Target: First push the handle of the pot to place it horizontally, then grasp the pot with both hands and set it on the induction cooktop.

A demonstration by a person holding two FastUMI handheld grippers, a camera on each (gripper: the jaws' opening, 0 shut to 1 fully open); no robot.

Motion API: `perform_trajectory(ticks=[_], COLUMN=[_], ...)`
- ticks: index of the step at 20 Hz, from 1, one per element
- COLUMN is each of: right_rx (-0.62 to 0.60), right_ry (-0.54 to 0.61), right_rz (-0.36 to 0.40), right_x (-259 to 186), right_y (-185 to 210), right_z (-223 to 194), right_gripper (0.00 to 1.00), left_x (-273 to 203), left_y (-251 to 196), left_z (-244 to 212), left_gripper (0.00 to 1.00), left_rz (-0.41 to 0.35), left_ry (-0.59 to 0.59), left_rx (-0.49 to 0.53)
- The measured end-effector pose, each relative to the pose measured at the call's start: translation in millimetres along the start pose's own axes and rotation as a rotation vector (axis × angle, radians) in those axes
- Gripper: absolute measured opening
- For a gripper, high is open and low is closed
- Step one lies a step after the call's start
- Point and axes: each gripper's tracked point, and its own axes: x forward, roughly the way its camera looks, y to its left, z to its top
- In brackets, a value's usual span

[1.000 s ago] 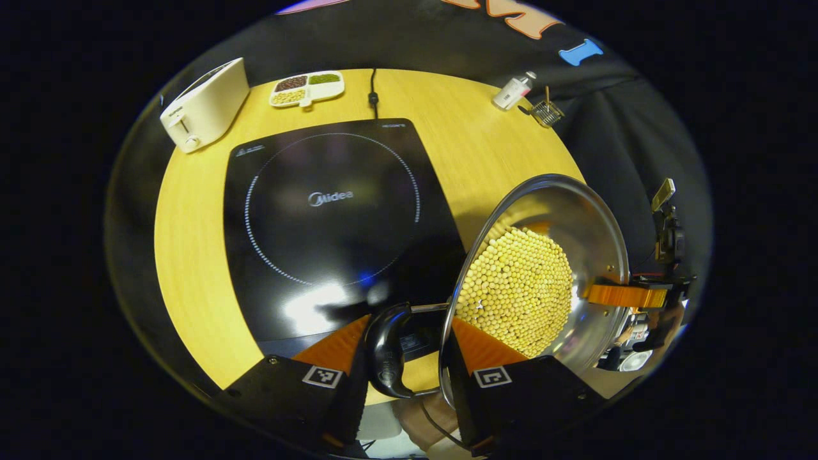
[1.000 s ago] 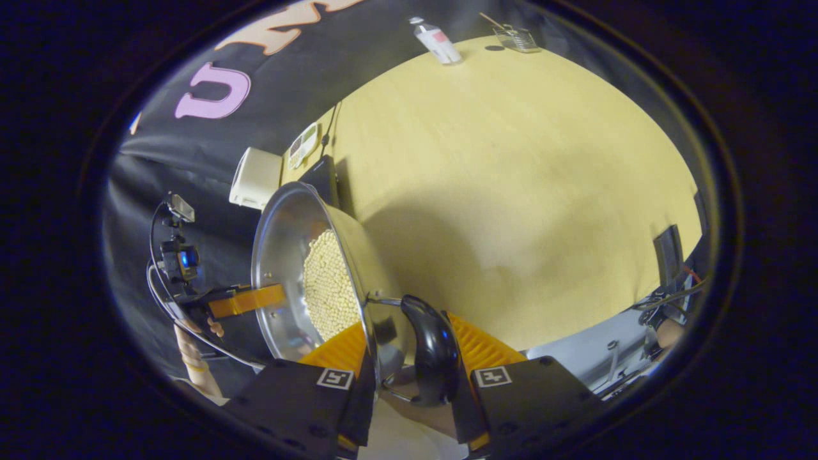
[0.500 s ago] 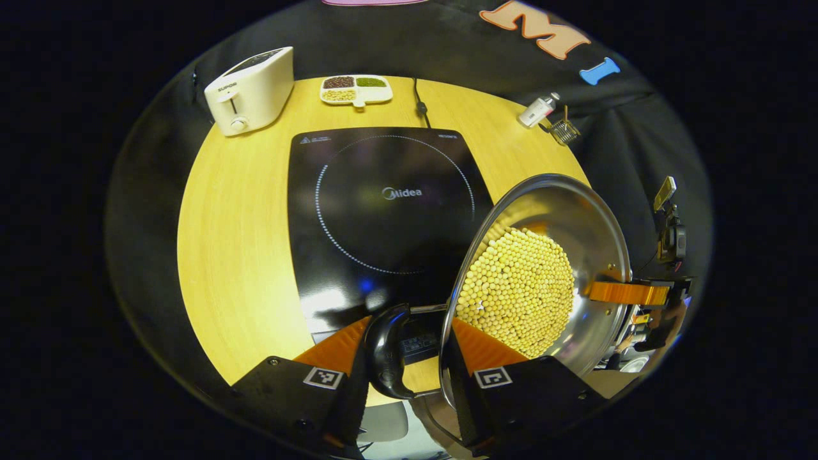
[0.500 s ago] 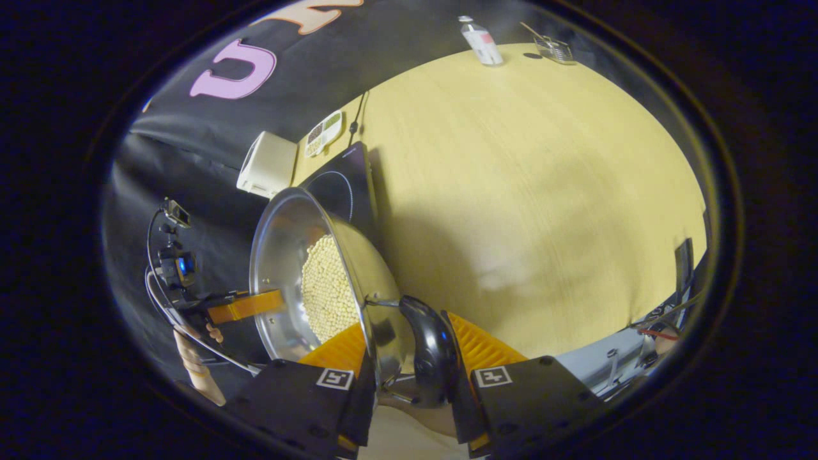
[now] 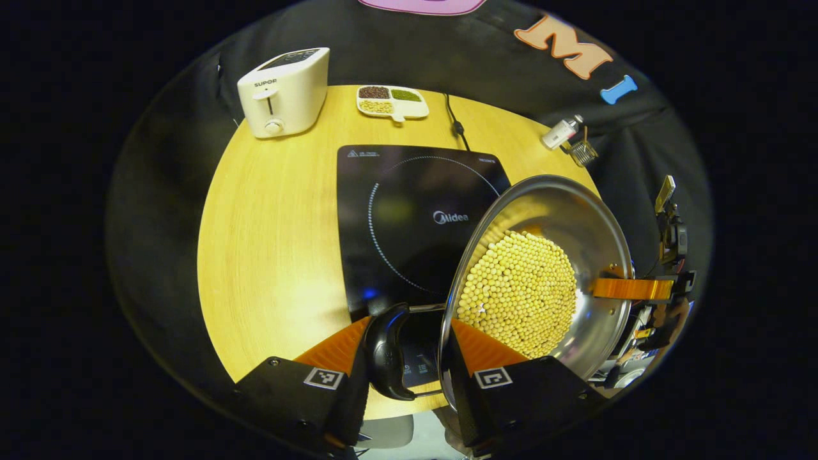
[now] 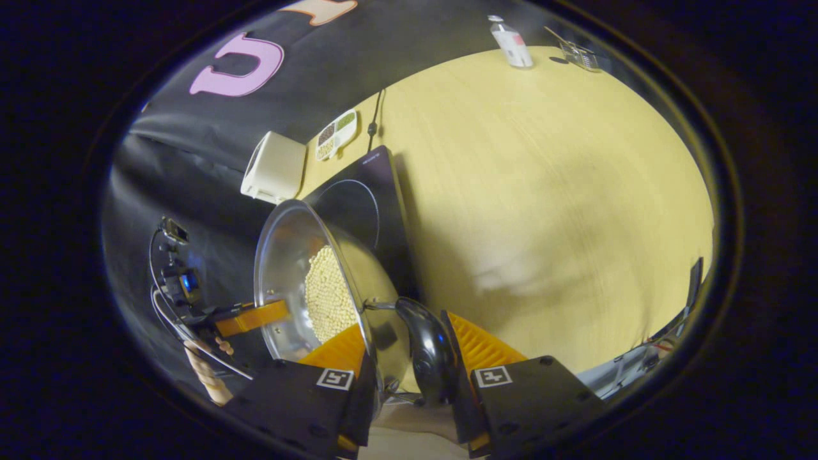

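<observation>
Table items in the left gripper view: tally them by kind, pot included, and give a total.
Induction cooktop: 1
Pot: 1
Toaster: 1
Divided dish of beans: 1
Small bottle: 1
Small wire basket: 1
Total: 6

Silver pot (image 5: 578,211) of pale yellow beans (image 5: 521,291); black cooktop (image 5: 396,211) with white dotted ring; white toaster (image 5: 284,91) at eleven o'clock

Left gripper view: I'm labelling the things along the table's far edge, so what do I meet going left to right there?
White toaster → white divided dish of beans → black power cord → small white bottle lying on its side → small wire basket.
</observation>
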Motion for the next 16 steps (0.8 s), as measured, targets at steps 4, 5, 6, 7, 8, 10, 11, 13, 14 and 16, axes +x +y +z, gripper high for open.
perform_trajectory(ticks=[4,5,6,7,8,10,11,13,14,16], right_rx=[-0.019,-0.019,-0.022,-0.024,-0.022,-0.021,-0.02,-0.018,-0.016,-0.013], right_ry=[-0.012,-0.013,-0.012,-0.009,-0.003,0.004,0.006,0.009,0.009,0.007], right_rz=[0.02,0.025,0.031,0.034,0.037,0.039,0.037,0.04,0.044,0.054], right_x=[16.5,20.3,24.4,29.2,34.5,44.1,48.5,56.0,59.4,66.0], right_y=[25.0,26.1,29.9,32.6,35.5,38.8,38.7,39.3,39.6,38.7], right_z=[29.4,34.3,40.4,44.9,49.4,56.0,59.1,64.5,67.5,72.2], right_gripper=[0.58,0.56,0.54,0.54,0.54,0.54,0.54,0.48,0.48,0.54], left_x=[-50.6,-65.3,-81.3,-95.2,-102.1,-101.3,-106.1,-112.9,-115.8,-123.4], left_y=[21.3,27.5,31.5,31.2,31.9,35.1,37.1,36.9,38.4,41.2], left_z=[2.1,3.1,3.7,0.8,0.2,6.2,6.6,10.0,11.0,10.8], left_gripper=[0.6,0.6,0.6,0.6,0.6,0.6,0.6,0.6,0.6,0.6], left_rz=[0.023,0.029,0.036,0.044,0.052,0.068,0.073,0.081,0.084,0.092], left_ry=[-0.021,-0.026,-0.032,-0.037,-0.04,-0.04,-0.036,-0.036,-0.04,-0.047], left_rx=[-0.033,-0.036,-0.033,-0.03,-0.027,-0.029,-0.031,-0.04,-0.045,-0.052])
